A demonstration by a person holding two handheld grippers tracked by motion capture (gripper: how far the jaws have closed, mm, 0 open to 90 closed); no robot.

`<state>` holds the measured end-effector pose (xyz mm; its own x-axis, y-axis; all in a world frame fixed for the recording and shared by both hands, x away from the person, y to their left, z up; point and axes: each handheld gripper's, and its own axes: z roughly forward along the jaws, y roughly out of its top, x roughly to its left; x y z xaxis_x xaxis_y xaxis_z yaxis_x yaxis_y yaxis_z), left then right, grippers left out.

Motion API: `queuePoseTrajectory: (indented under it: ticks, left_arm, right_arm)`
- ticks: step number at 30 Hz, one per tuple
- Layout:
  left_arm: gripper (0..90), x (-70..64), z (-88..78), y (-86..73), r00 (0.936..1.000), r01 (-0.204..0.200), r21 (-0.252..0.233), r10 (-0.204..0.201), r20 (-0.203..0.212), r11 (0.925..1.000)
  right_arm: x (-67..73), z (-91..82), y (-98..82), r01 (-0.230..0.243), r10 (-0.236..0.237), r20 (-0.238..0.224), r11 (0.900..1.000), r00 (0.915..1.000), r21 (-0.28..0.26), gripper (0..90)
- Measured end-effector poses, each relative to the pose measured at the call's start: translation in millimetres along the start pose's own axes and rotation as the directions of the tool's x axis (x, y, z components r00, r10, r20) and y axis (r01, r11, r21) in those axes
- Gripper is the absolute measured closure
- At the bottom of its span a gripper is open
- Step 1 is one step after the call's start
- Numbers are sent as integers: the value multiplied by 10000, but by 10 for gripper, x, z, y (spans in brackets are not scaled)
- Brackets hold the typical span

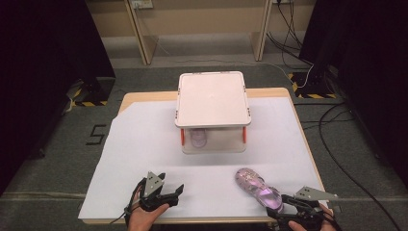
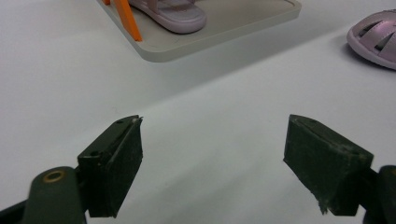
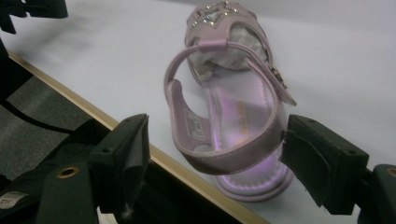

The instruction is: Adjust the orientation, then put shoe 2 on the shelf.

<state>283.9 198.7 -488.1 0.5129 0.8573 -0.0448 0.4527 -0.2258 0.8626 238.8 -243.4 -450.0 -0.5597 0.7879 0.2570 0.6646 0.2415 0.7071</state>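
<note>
Looking down from the high view: pink sandal (image 1: pixel 257 188) lies near the table's (image 1: pixel 144 144) front right edge, right gripper (image 1: pixel 284 204) just behind its heel, left gripper (image 1: pixel 173 195) apart, nothing in it. A two-tier rack (image 1: pixel 212 101) holds another sandal (image 1: pixel 198 137). Left gripper view: jaws wide, nothing between. Right gripper view: jaws wide, heel strap (image 3: pixel 224 156) between them; right pad (image 3: pixel 299 156) at the strap, contact unclear.

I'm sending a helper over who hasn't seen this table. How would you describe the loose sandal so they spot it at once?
On the white sheet, look before the two-tier rack, near the front right edge. The lilac sandal lies there beside the open right gripper, unlike its mate on the rack's lower shelf.
</note>
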Motion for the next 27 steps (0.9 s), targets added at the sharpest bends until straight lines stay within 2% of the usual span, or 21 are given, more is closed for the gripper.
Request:
queuePoseTrajectory:
  ticks: [4, 7, 13, 15, 18, 22, 27]
  left_arm:
    - [192, 6, -7, -4, 10000, 45, 3, -45, -18, 10000]
    - [192, 9, -14, -6, 10000, 47, -31, -47, -30, 10000]
    - [192, 9, -14, -5, 10000, 53, 2, -53, -28, 10000]
    - [192, 3, -10, -6, 10000, 22, 19, -22, -24, 10000]
    - [192, -1, -2, -13, 10000, 18, -5, -18, -6, 10000]
    - [192, 12, -16, -8, 10000, 32, -10, -33, -41, 10000]
    - [192, -6, 8, 14, 10000, -32, -34, 32, 1, 10000]
  right_arm:
    - [30, 3, -18, 102, -102, 83, 9999, 9999, -43, 225]
    - [73, -6, -32, -247, 244, -140, 9995, 9996, -202, 194]
    - [145, -18, -61, -142, 139, -122, 9996, 9998, -262, 193]
    - [155, -30, -69, -280, 274, -159, 9990, 9995, -348, 193]
    - [151, -47, -70, -110, 106, -77, 9989, 9999, -447, 205]
    - [158, -74, -48, 564, -546, 323, 9966, 9980, -600, 238]
    - [179, -112, -47, 1030, -1003, 297, 9886, 9945, -1098, 245]
